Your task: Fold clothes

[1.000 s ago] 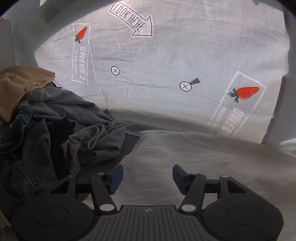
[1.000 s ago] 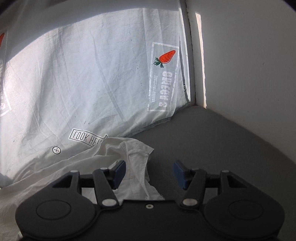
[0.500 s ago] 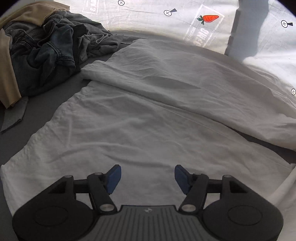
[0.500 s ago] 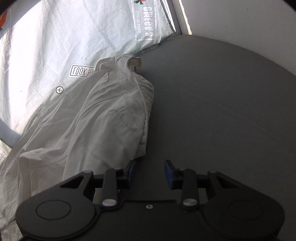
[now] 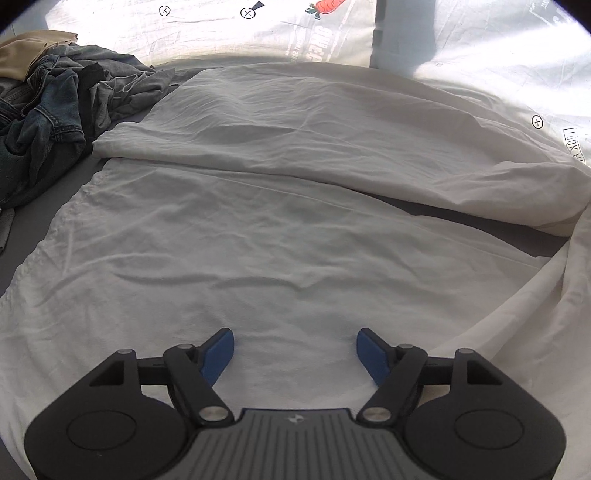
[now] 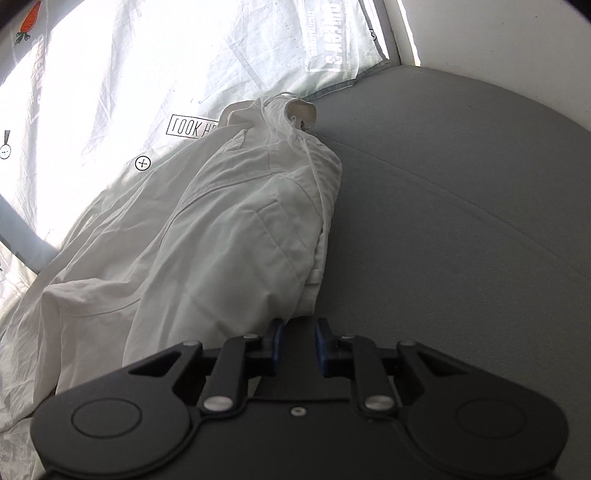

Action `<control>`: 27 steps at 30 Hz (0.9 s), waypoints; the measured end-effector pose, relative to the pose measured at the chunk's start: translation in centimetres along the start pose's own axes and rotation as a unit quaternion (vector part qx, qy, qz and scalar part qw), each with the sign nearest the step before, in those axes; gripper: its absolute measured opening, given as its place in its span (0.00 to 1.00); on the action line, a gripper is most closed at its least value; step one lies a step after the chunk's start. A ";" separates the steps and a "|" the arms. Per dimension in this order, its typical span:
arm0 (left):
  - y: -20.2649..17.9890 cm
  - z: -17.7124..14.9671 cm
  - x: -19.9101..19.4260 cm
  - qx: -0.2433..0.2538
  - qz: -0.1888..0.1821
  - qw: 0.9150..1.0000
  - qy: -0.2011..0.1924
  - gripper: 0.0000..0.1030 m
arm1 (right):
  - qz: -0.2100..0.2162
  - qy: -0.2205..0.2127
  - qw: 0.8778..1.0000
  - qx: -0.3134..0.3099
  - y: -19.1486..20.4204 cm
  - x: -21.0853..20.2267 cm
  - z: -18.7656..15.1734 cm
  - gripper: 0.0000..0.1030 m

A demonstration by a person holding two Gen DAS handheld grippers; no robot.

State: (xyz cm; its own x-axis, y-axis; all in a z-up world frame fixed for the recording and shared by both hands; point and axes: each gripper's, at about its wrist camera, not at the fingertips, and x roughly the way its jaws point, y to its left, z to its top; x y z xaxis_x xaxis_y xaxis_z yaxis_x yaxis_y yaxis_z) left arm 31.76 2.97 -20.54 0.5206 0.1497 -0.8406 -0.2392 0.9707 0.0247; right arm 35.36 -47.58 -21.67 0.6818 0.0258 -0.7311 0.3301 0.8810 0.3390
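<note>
A white garment (image 5: 280,229) lies spread over the grey surface, with a long part folded along its far side. My left gripper (image 5: 295,350) hovers low over its near part. Its jaws are opening wide, with only flat cloth below them and nothing between the pads. In the right wrist view the same white garment (image 6: 236,236) lies bunched, a drawstring at its far end. My right gripper (image 6: 298,341) sits at its near corner. Its jaws are closing to a narrow gap. The cloth edge reaches the left fingertip (image 6: 276,334), and only grey surface shows between the pads.
A pile of clothes (image 5: 55,110) in denim, grey and tan lies at the far left. A printed white sheet (image 5: 332,33) with carrot marks hangs behind. Bare grey surface (image 6: 461,240) stretches to the right, up to a white wall (image 6: 498,37).
The left gripper swung from the clothes pile and backdrop down over the white garment, and its jaws widened. The right gripper sank to the garment's near corner, and its jaws narrowed.
</note>
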 end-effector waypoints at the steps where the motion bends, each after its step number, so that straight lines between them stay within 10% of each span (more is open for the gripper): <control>1: 0.1 -0.1 0.1 -0.001 0.003 1.000 -0.001 0.78 | 0.001 -0.002 1.000 -0.010 0.1 0.0 -0.1 0.18; 11: 0.5 -0.8 0.7 -0.046 0.034 0.998 -0.008 0.99 | 0.001 -0.029 0.999 0.020 -3.9 -1.6 1.1 0.17; 27: 0.6 -1.2 0.8 -0.040 0.031 0.998 -0.026 1.00 | 0.031 -0.048 0.998 -0.029 0.5 -1.3 1.1 0.21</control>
State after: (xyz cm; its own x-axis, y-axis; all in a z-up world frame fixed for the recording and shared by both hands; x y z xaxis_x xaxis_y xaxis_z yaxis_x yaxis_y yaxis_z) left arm 31.01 3.46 -21.84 0.5438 0.2201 -0.8098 -0.3358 0.9414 0.0304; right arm 35.39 -47.70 -19.92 0.7596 0.0376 -0.6493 0.2496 0.9051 0.3443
